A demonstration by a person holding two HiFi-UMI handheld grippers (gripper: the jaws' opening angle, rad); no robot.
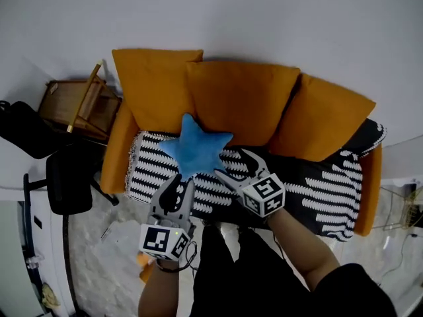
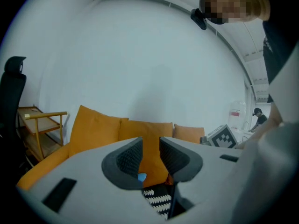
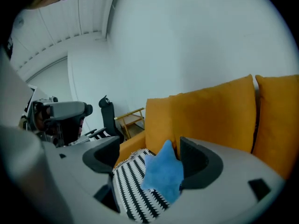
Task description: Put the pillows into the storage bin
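A blue star-shaped pillow point(image 1: 195, 147) leans on the orange sofa's back cushions point(image 1: 241, 98), its lower points on the black-and-white striped blanket point(image 1: 317, 190). My left gripper point(image 1: 180, 189) hovers just below the star at the seat's front edge, its jaws a narrow gap apart with nothing between them point(image 2: 150, 148). To the star's lower right, my right gripper point(image 1: 236, 166) stands wide open. In the right gripper view the star point(image 3: 163, 174) lies just beyond the jaws, nearer the right one. A sliver of the star point(image 2: 141, 177) shows under the left jaws. No storage bin is in view.
Two more orange cushions point(image 1: 155, 84) point(image 1: 324, 117) line the sofa's back. Left of the sofa stand a wooden rack point(image 1: 76, 104), a black office chair point(image 1: 66, 177) and a black bag point(image 1: 23, 131). Pale marble floor point(image 1: 112, 236) lies in front.
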